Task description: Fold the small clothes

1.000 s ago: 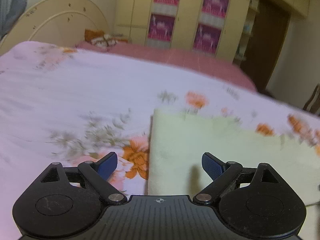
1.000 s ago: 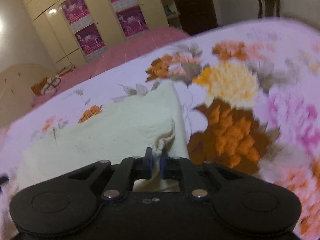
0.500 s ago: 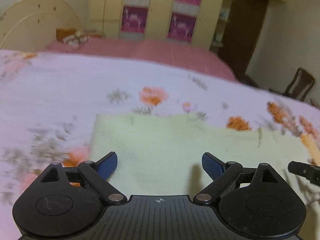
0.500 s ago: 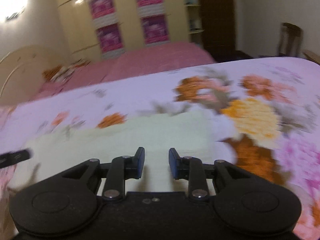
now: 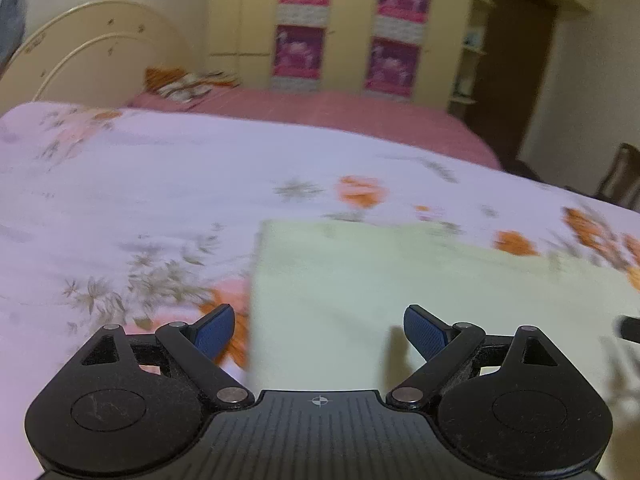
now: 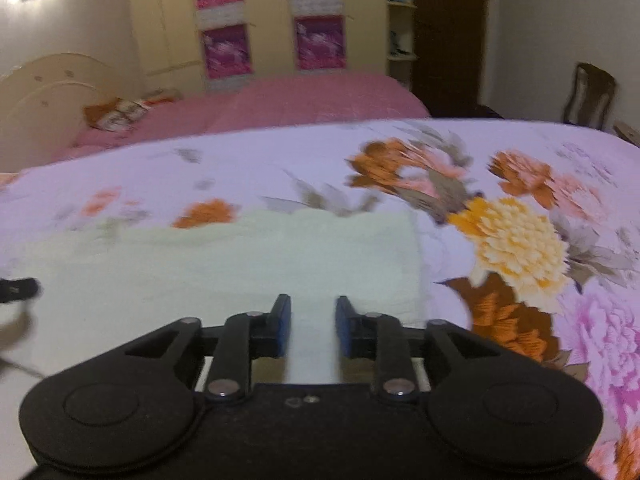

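The bed's floral sheet (image 5: 168,184), lilac-white with orange, yellow and pink blooms, carries a pale green folded cloth (image 5: 400,280) lying flat on it. From the right wrist view, the cloth (image 6: 224,256) sits just left of a big yellow flower (image 6: 516,240) printed on the sheet (image 6: 280,160). Beyond the cloth's far edge, a pink bedspread (image 6: 304,100) covers the bed towards the cream headboard (image 5: 92,56), with an orange-patterned pillow (image 5: 180,82) on it.

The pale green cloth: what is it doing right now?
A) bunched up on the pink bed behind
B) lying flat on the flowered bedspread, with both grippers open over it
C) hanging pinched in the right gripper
B: the cloth lies flat on the bedspread, and the right gripper and left gripper are both open, holding nothing.
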